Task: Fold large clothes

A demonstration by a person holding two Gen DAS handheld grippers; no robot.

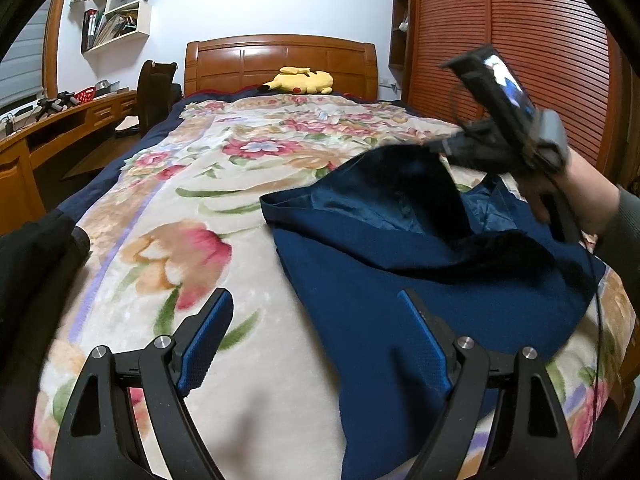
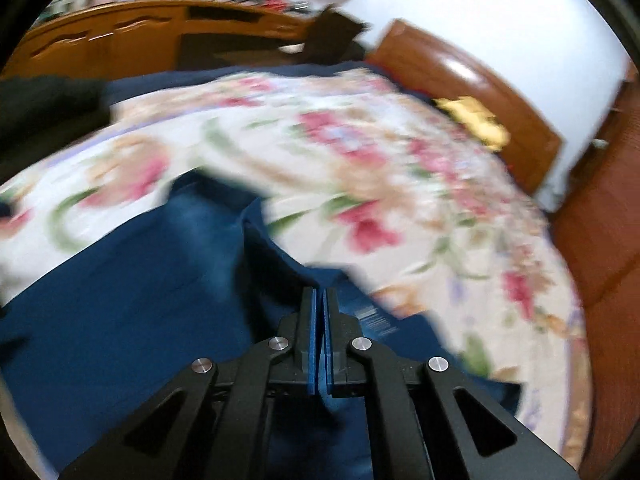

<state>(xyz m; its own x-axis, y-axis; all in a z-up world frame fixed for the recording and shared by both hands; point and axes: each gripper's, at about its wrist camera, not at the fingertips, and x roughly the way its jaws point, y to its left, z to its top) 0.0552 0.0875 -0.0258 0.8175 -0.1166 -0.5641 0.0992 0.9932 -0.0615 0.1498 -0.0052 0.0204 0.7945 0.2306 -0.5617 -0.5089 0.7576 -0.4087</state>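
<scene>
Bedroom with a slatted wooden wardrobe point(image 1: 520, 40), wooden headboard point(image 1: 280, 60) and a wide bed point(image 1: 248, 264) under a floral blanket; yellow plush toy point(image 1: 300, 80) against the headboard; black clothing point(image 1: 36, 264) heaped at the bed's left edge. Large navy garment point(image 1: 380, 280) spread across the near right part of the bed, shiny lining showing where one flap is raised. Right hand-held gripper point(image 2: 320, 300) pressed together, pinching that flap and lifting it over the body of the garment; blurred, so apparently mid-swing. Left hand-held gripper point(image 1: 316, 312) spread wide, holding nothing, poised over the garment's near left edge. Likely step: first fold of a side panel inward. Next, probably: laying the flap flat, releasing, then smoothing or catching the opposite edge with the left.
</scene>
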